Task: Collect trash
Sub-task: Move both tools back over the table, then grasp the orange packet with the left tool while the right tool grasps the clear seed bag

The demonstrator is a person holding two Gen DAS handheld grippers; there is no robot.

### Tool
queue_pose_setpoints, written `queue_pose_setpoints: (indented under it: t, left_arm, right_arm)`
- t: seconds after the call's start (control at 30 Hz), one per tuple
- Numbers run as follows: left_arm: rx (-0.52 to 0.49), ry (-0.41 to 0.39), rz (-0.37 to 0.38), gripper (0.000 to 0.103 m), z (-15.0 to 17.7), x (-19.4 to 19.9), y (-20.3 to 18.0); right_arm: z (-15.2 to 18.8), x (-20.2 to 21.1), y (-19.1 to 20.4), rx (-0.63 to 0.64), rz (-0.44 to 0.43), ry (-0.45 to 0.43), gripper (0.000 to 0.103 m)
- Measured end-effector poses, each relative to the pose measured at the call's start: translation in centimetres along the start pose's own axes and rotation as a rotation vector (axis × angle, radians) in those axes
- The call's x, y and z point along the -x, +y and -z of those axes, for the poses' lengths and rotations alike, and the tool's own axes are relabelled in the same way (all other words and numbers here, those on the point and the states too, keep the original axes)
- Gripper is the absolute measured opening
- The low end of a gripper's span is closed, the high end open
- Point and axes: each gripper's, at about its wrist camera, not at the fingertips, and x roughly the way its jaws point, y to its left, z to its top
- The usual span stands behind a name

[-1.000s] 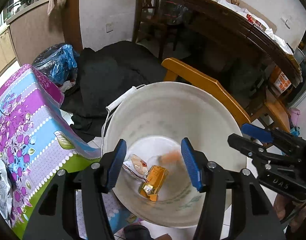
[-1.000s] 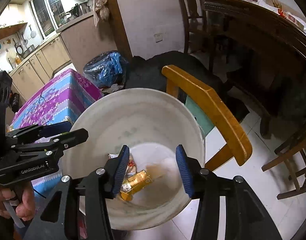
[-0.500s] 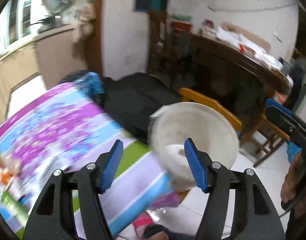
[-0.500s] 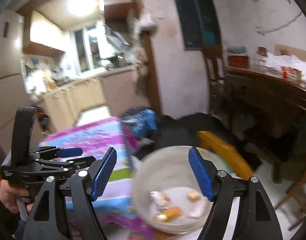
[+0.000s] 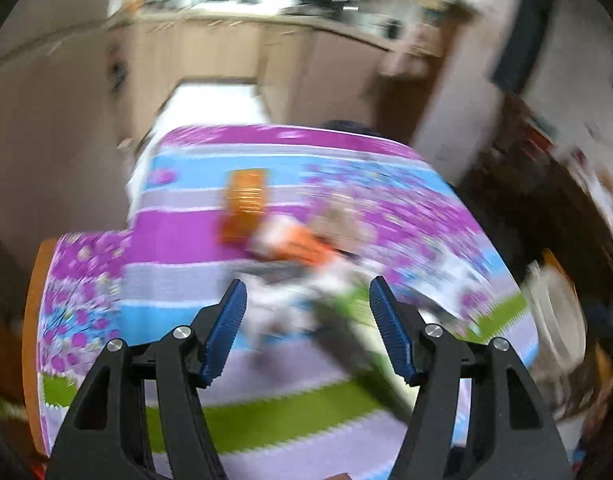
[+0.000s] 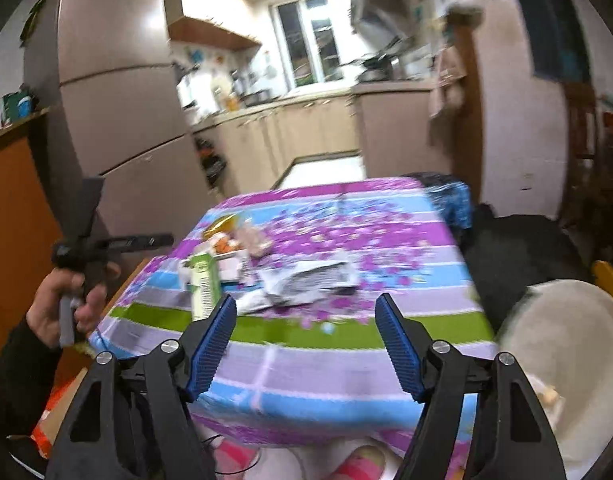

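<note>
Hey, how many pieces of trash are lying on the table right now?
4 that I can tell apart: a green carton nearest, a silver wrapper right of it, an orange-white packet and a gold wrapper behind. Blur may hide more.

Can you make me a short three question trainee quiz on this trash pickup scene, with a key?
1. True or false: the right tongs hold a wrapper.
2. Where is the white bucket relative to the table in the right wrist view? A) on it B) beside its right edge C) behind it
3. Fill in: the green carton lies on the table's ____ side in the right wrist view.

Key: 1 false, both the right and left tongs are open and empty. 2 B. 3 left.
</note>
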Motion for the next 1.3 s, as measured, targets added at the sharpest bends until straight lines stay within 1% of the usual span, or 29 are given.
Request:
queue_pose_setpoints:
  t: [0.07,0.1,0.17,0.27,0.3,0.43,0.5,0.57,0.63,0.73,0.87,0.97,1.0,1.03,1.07,1.1,1.17,1.23,1.3]
  left_arm:
    - [0.041,0.010,-0.013,0.061,-1.4,-0.8,2.2]
    - [0.053,0.020,-0.014,0.061,-2.1,-1.4,3.0]
    - [0.051,0.045,-0.011,0.061,-3.1,-2.6,3.8]
    - [0.057,0.097,0.004,0.061,-4.3,-4.5,4.5]
    - [0.048,0.122,0.006,0.061,-4.5,-5.1,4.5]
    - [0.029,0.225,0.057,0.061,-4.3,-7.6,4.2]
    - [0.004,0.252,0.045,0.061,-4.5,-9.1,3.8]
    - [-0.009,0.279,0.052,0.061,-4.6,-10.1,3.5]
    - [-0.028,0.308,0.052,0.061,-4.5,-11.2,2.9]
    - [-0.040,0.330,0.060,0.061,-4.5,-12.5,2.3]
    - [-0.022,0.341,0.086,0.060,-5.2,-13.5,2.1]
    - [-0.048,0.340,0.089,0.054,-5.5,-13.9,1.5]
    - [-0.060,0.336,0.092,0.046,-5.6,-13.9,1.2]
    - [-0.069,0.330,0.091,0.040,-5.7,-13.8,1.1]
    - [-0.071,0.317,0.083,0.039,-6.0,-13.7,1.2]
    - [-0.065,0.302,0.084,0.039,-6.2,-13.4,1.5]
    - [-0.047,0.270,0.117,0.039,-6.6,-12.3,2.3]
    - [-0.056,0.252,0.128,0.039,-6.7,-11.5,3.0]
    - [-0.050,0.240,0.120,0.039,-6.5,-10.8,4.2]
  right_arm:
    - [-1.0,-2.4,1.1,0.022,-0.031,0.031,0.067]
    - [-1.9,-4.4,2.0,0.041,-0.053,0.056,0.065]
    - [-3.3,-7.1,3.0,0.058,-0.102,0.107,0.065]
    - [-5.1,-11.1,4.3,0.084,-0.138,0.161,0.065]
    - [-5.6,-12.4,4.8,0.089,-0.145,0.172,0.065]
    - [-6.7,-16.1,5.9,0.097,-0.172,0.208,0.065]
    - [-7.2,-17.6,6.2,0.096,-0.185,0.228,0.065]
    - [-7.6,-19.1,6.5,0.104,-0.189,0.249,0.065]
    - [-7.8,-20.4,6.5,0.112,-0.186,0.264,0.065]
    - [-8.4,-22.6,6.2,0.115,-0.172,0.286,0.065]
    - [-9.0,-25.1,5.5,0.135,-0.155,0.329,0.065]
    - [-9.6,-26.8,5.1,0.155,-0.142,0.353,0.065]
    - [-9.8,-27.1,4.9,0.155,-0.138,0.352,0.065]
    - [-10.0,-27.2,4.8,0.153,-0.134,0.345,0.065]
    - [-10.1,-27.2,4.7,0.146,-0.134,0.337,0.065]
    - [-10.3,-26.9,4.7,0.136,-0.151,0.325,0.065]
    - [-10.5,-26.5,4.9,0.146,-0.176,0.312,0.065]
    - [-10.7,-26.5,4.8,0.150,-0.153,0.310,0.065]
    - [-10.9,-27.1,4.1,0.106,-0.146,0.316,0.065]
